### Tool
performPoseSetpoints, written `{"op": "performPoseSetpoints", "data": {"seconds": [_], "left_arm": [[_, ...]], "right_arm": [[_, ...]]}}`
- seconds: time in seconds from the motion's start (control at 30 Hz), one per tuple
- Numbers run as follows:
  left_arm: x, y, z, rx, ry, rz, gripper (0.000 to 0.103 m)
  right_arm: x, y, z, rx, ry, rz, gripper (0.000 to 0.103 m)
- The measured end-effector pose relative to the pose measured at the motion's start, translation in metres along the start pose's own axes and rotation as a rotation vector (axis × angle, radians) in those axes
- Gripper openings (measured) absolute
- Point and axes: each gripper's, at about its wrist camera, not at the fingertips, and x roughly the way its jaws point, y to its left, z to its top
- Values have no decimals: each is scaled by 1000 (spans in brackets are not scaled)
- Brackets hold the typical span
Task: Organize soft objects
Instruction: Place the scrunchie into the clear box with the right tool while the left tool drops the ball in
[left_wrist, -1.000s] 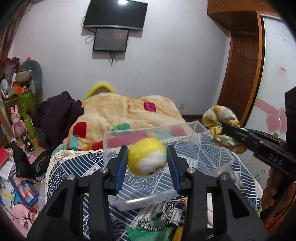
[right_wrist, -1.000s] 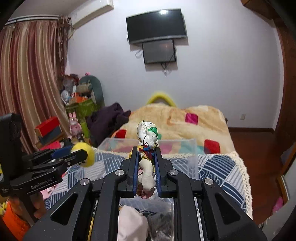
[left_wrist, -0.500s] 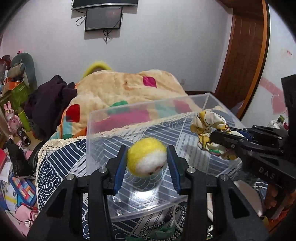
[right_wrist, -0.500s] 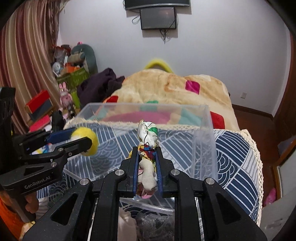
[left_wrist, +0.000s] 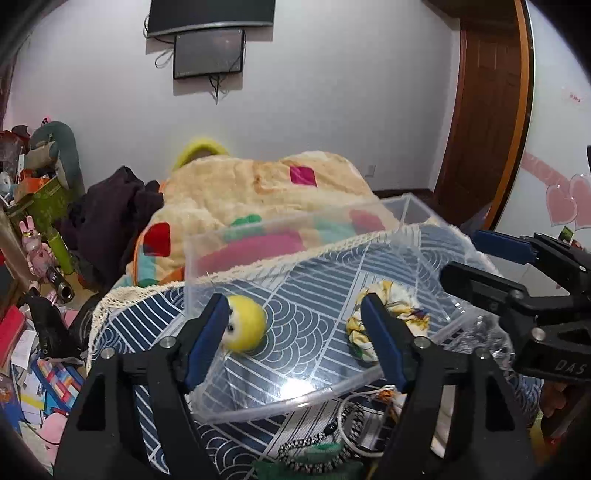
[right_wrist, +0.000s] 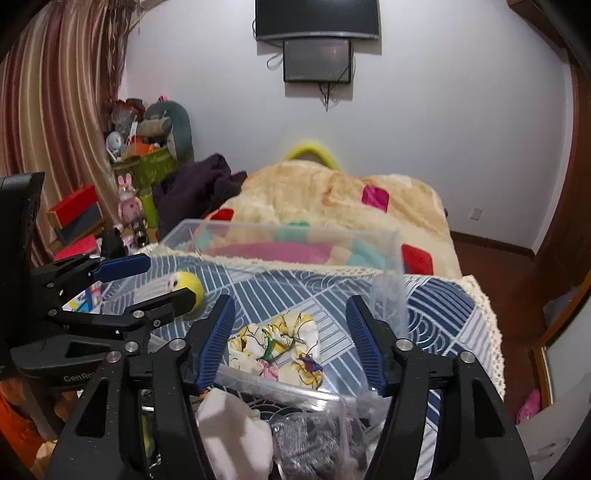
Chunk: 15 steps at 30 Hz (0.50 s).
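A clear plastic box (left_wrist: 295, 254) (right_wrist: 391, 258) stands on a blue patterned cloth. A yellow fuzzy ball with a white face (left_wrist: 244, 326) (right_wrist: 185, 286) lies in its left part. A yellow floral fabric scrunchie (left_wrist: 388, 317) (right_wrist: 277, 350) lies in its right part. My left gripper (left_wrist: 295, 339) is open above the box, the ball beside its left finger. My right gripper (right_wrist: 290, 339) is open above the scrunchie. Each gripper shows in the other's view, the right one (left_wrist: 495, 262) and the left one (right_wrist: 147, 280).
A white sock (right_wrist: 232, 432) and grey fabric (right_wrist: 314, 446) lie in front of the box. Cords and a green item (left_wrist: 325, 450) lie near the box's front edge. A bed with a beige blanket (left_wrist: 258, 192) is behind. Clutter fills the floor at left (left_wrist: 33, 332).
Both grippers opened over the box. The ball and the scrunchie dropped from the jaws and now lie on the box's bottom.
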Motion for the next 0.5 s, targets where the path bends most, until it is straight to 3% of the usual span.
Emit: {"op": "performPoseSetpoints", "data": {"seconds": [0.03, 0.1, 0.33, 0.5], "left_arm": [[-6, 1, 1, -4, -11, -4, 82], [-19, 2, 2, -12, -38, -10, 89], [-51, 3, -9, -5, -69, -32, 89], [-54, 2, -33, 1, -27, -46, 89]], "right_arm": [[-8, -1, 0, 3, -27, -9, 78], [-20, -1, 1, 5, -64, -18, 82], [-49, -8, -6, 22, -121, -27, 93], [-54, -12, -26, 25, -110, -52, 94]]}}
